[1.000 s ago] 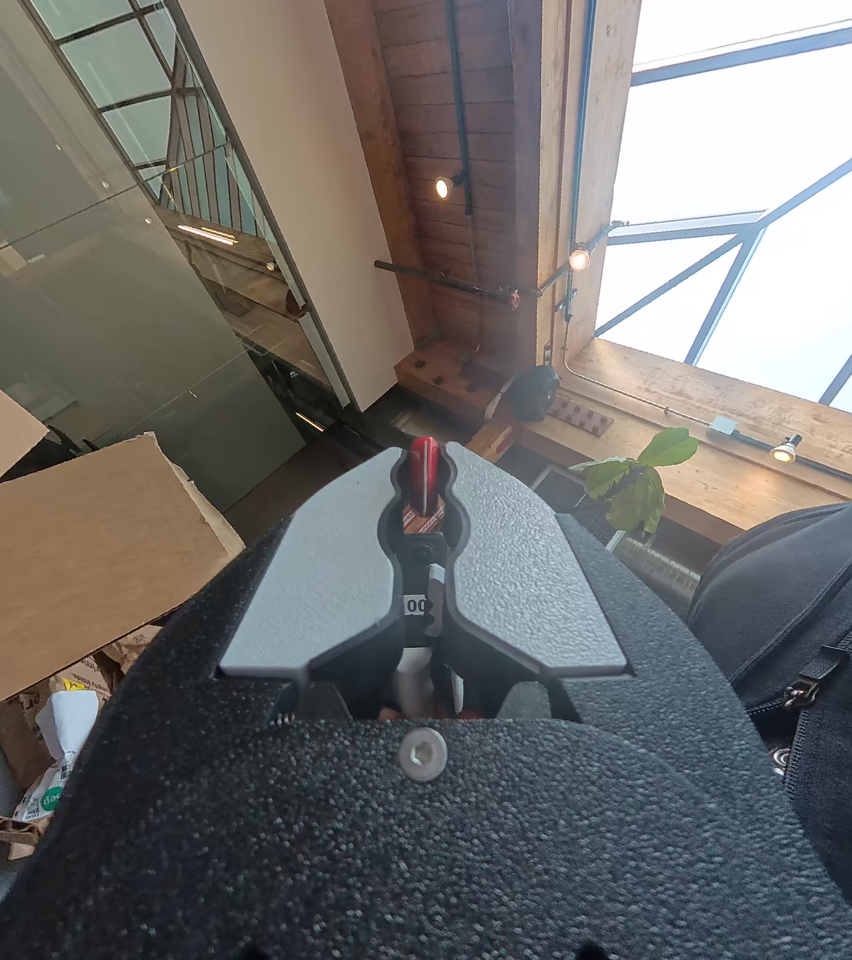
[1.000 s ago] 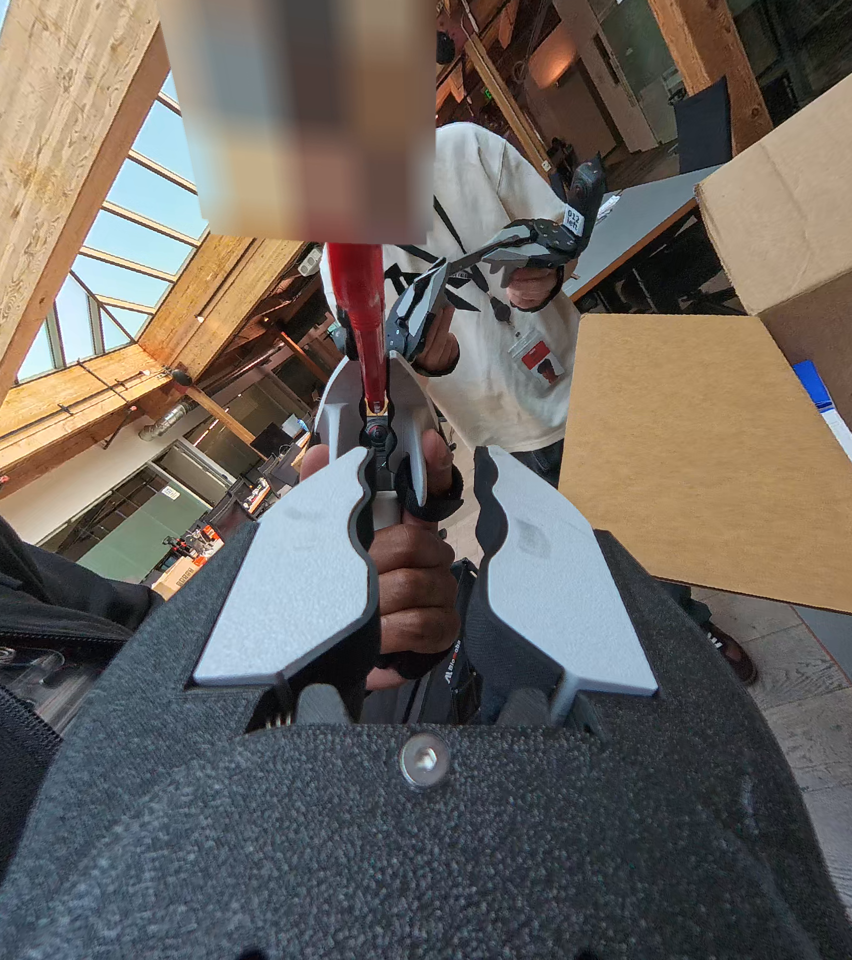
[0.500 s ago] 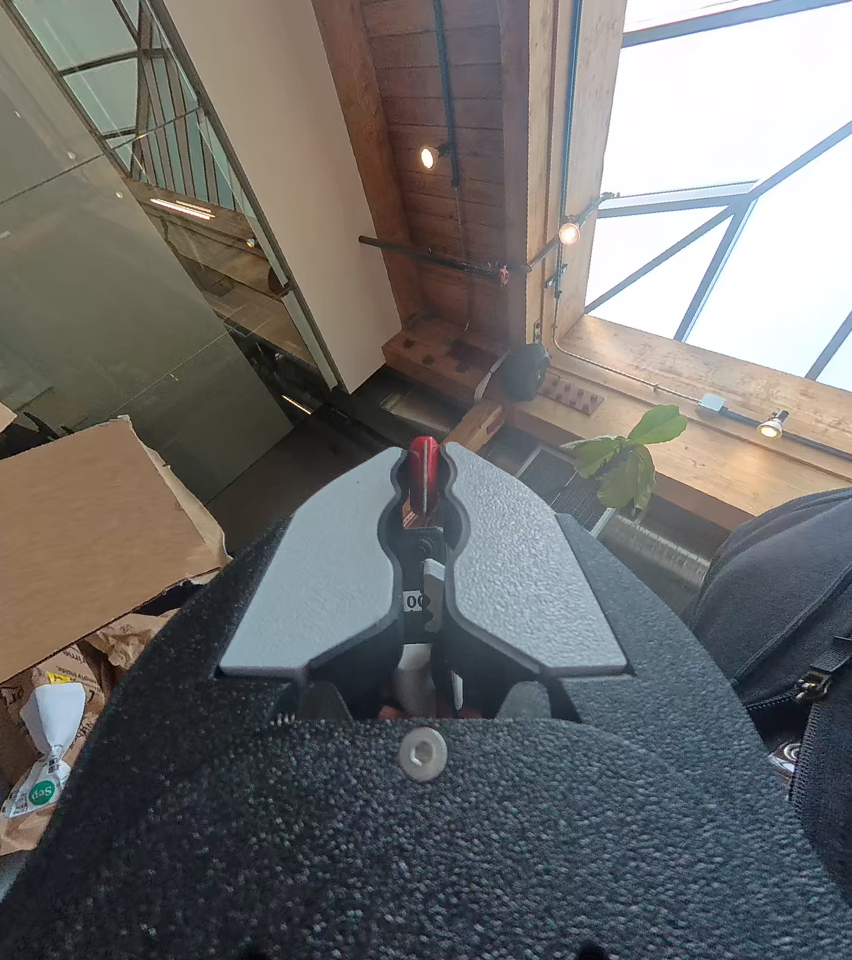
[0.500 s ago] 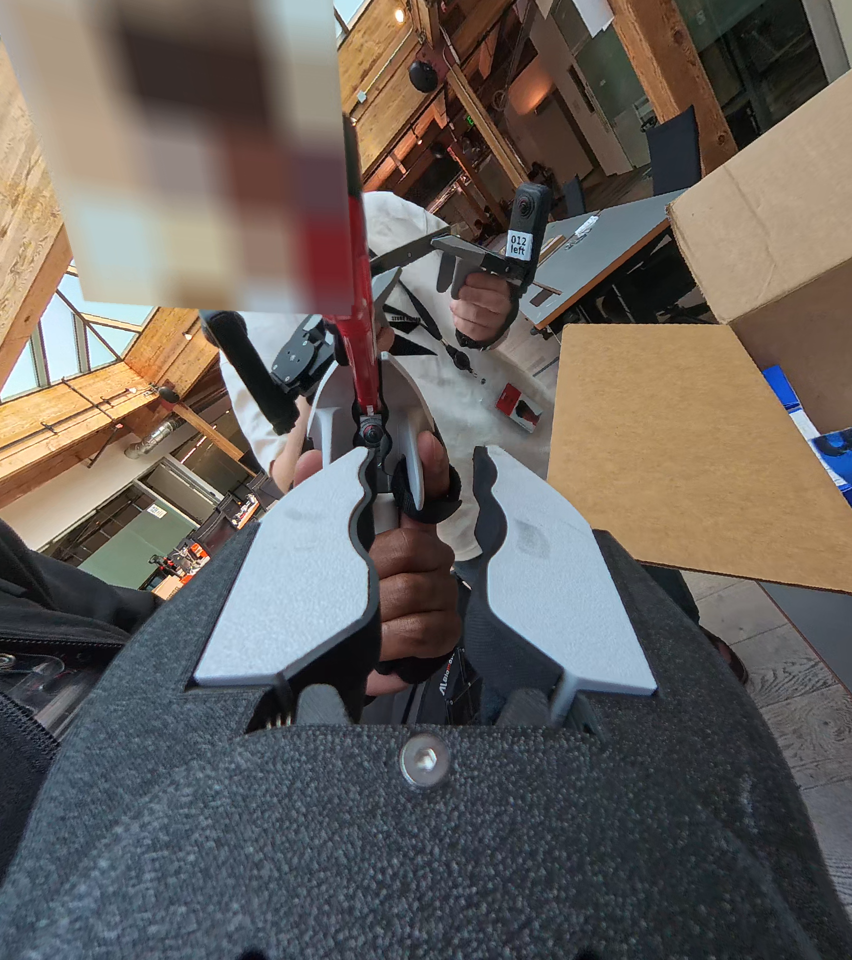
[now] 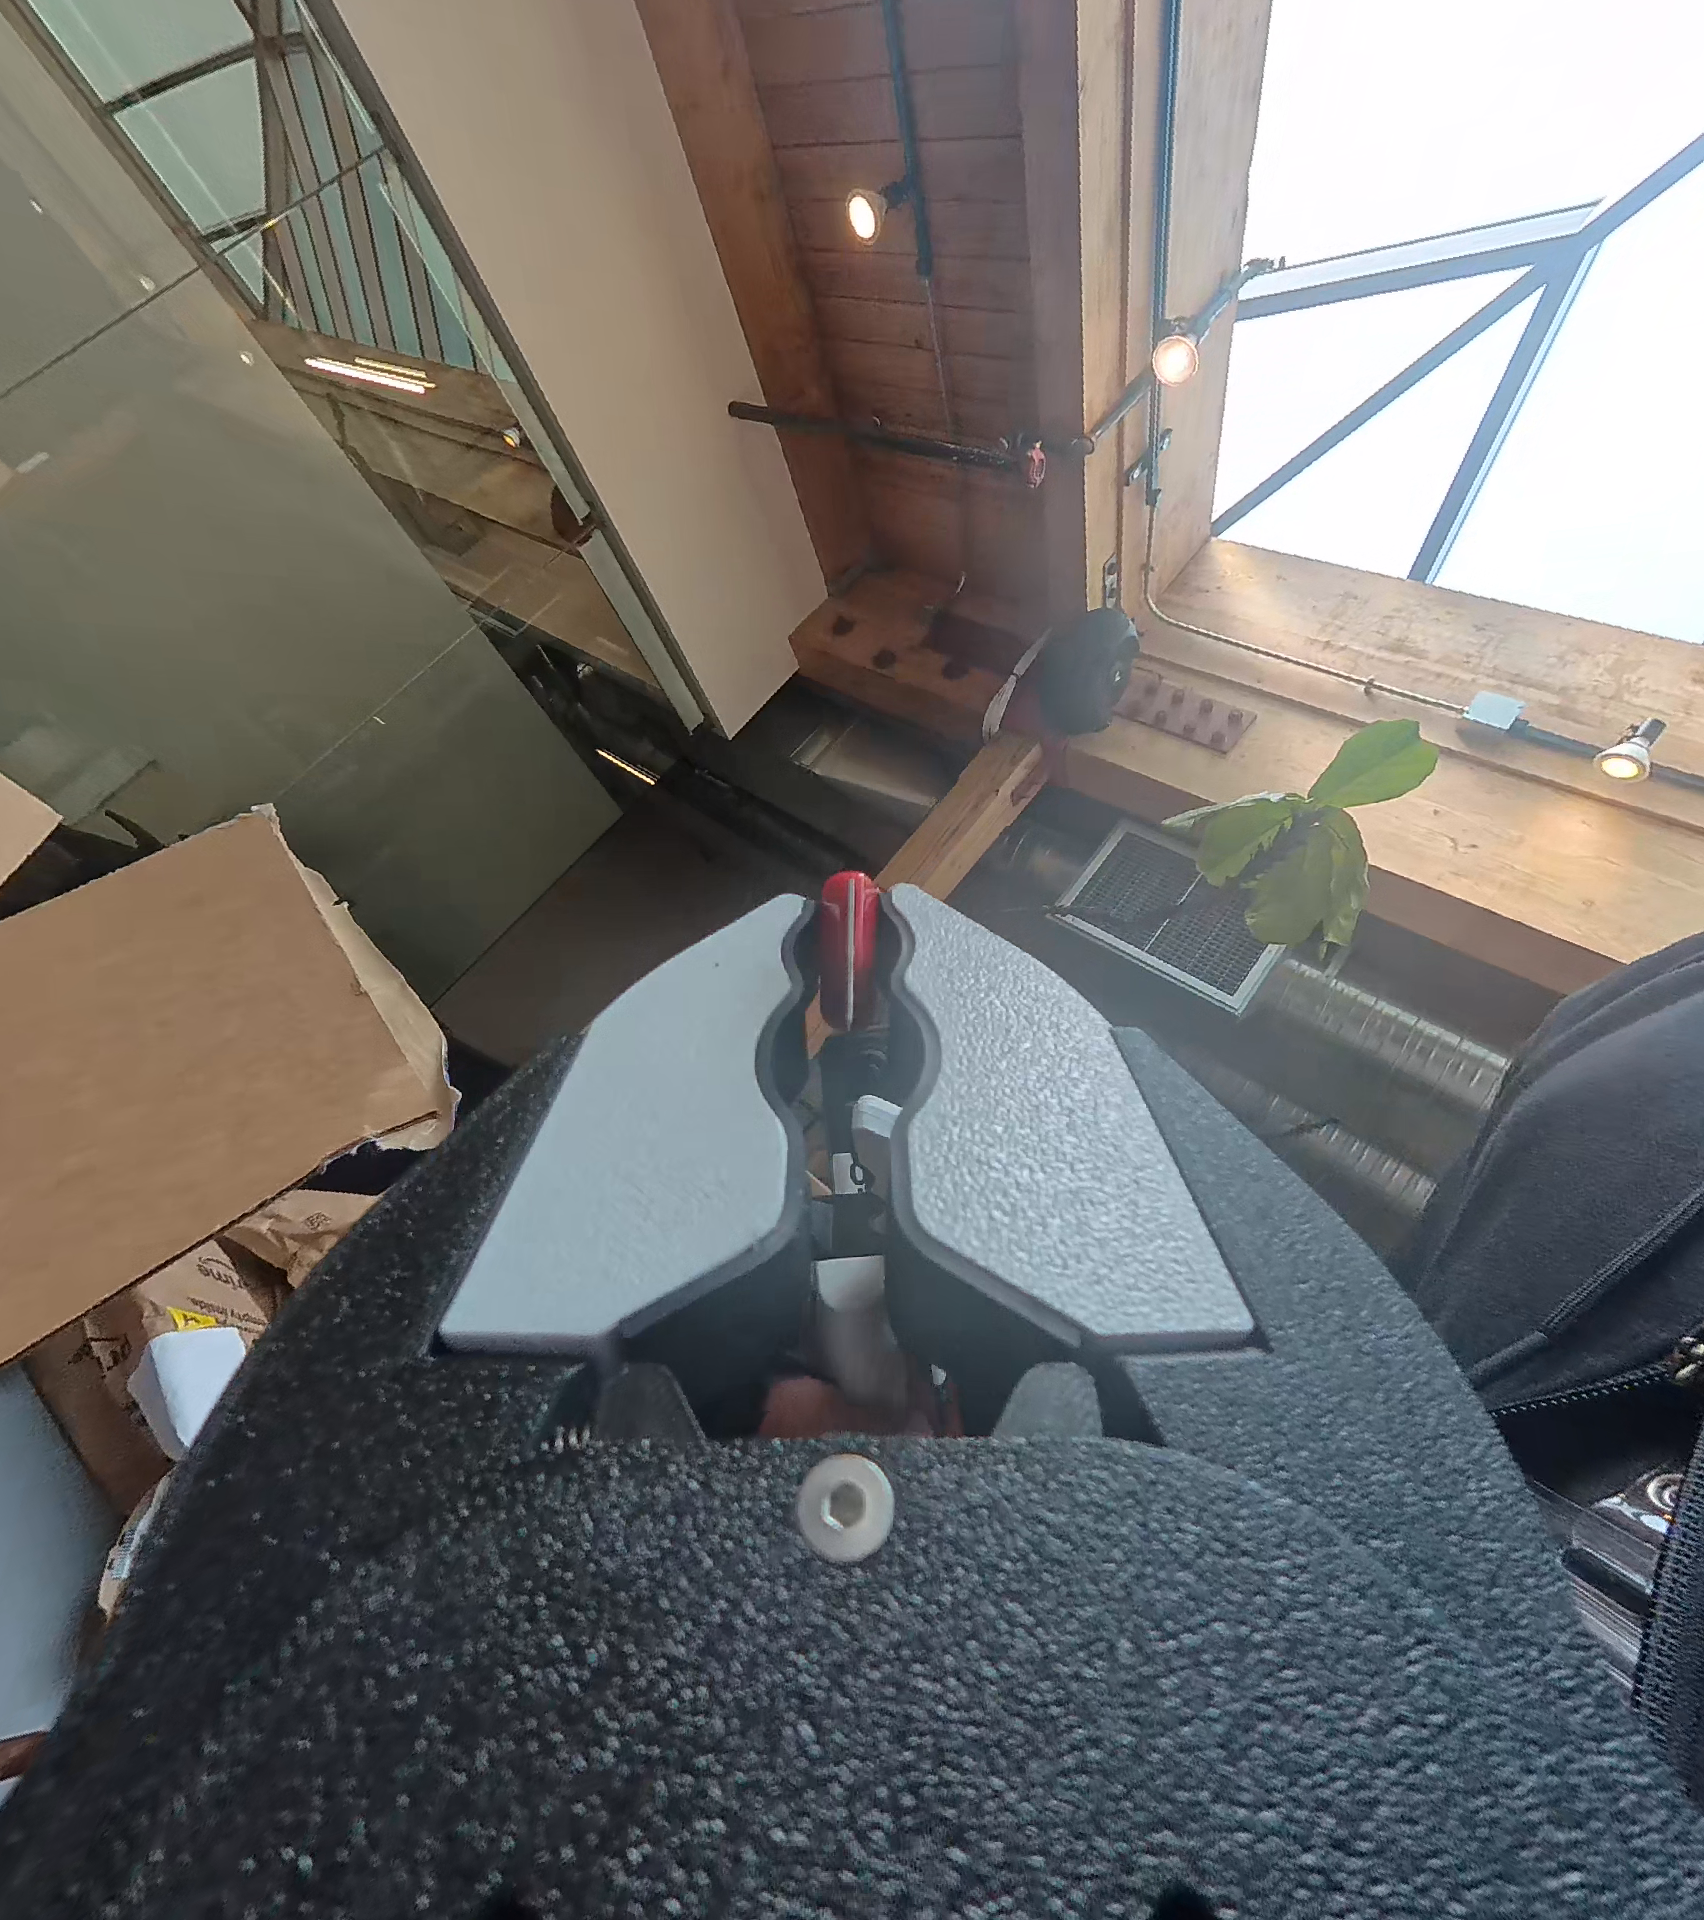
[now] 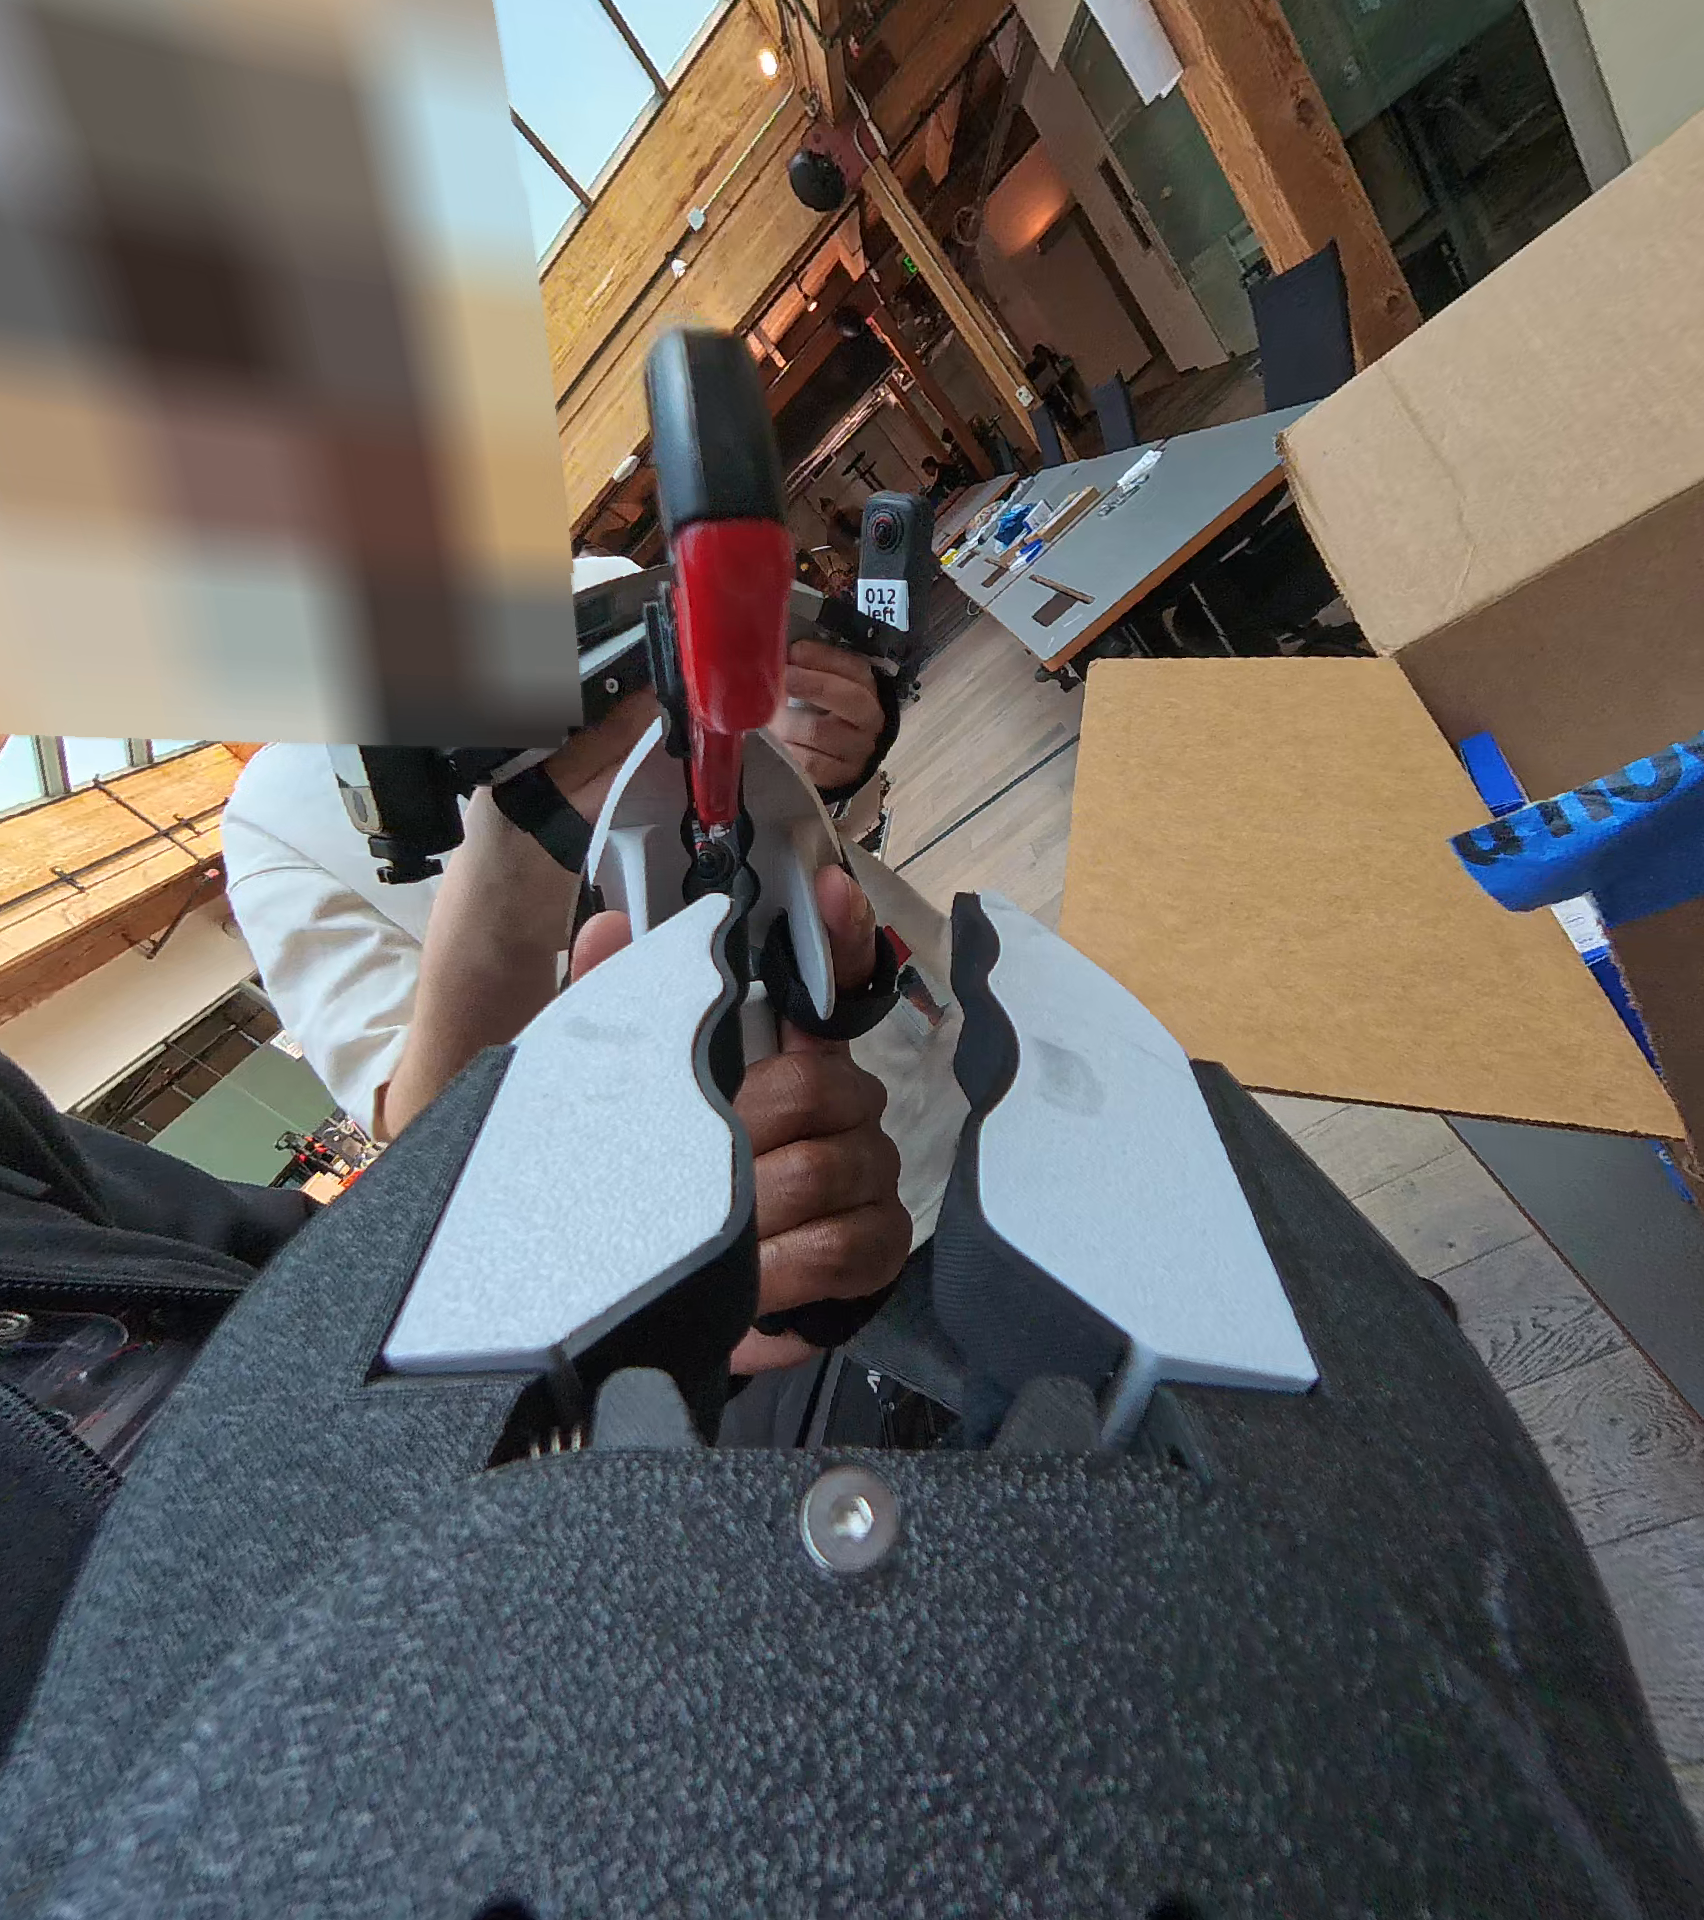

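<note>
Overhead, the left claw [image 5: 853, 961] is squeezing nearly closed on a red-handled tool [image 5: 850, 958] at frame centre. The right claw [image 6: 853, 935] is gaping wide, gripping nothing, a hand [image 6: 817, 1174] showing between its fingers. Cardboard box [image 6: 1554, 436] is filling the right, grey tabletop [image 6: 1139, 530] upper right.

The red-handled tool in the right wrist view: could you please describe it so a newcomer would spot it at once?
Start at the big cardboard box on the right, then look left to the right gripper. The red-handled tool rises just beyond its left finger, above a hand. Its glossy red grip with a black cap is unique there.
</note>
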### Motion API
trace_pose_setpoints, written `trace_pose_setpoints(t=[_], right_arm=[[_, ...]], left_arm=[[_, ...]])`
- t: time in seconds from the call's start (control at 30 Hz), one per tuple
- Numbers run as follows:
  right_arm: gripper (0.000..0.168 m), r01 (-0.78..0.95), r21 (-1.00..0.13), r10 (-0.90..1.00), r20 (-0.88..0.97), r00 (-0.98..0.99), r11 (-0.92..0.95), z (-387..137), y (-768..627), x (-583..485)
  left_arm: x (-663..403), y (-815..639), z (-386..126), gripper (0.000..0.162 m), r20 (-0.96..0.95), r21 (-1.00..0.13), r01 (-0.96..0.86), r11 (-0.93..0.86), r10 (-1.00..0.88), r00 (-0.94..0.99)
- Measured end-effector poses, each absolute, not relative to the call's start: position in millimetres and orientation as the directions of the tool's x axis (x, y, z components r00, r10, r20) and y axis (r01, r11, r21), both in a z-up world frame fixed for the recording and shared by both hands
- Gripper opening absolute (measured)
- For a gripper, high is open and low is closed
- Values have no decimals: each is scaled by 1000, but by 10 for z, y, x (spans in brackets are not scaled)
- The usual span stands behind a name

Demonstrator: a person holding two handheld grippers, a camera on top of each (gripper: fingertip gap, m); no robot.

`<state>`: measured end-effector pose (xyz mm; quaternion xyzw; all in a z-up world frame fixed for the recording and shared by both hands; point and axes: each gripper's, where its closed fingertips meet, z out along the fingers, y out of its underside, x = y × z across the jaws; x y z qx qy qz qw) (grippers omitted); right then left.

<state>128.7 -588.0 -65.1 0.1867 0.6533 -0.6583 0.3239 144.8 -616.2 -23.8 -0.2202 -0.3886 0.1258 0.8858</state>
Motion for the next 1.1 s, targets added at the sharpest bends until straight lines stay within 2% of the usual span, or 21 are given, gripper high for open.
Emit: trace_pose_setpoints(t=[1.1], right_arm=[[38,663,-744,-161,-666,-728,81,-677,-5746,1288]], left_arm=[[1440,-6035,-334,10,651,-516,-44,855,425,630]])
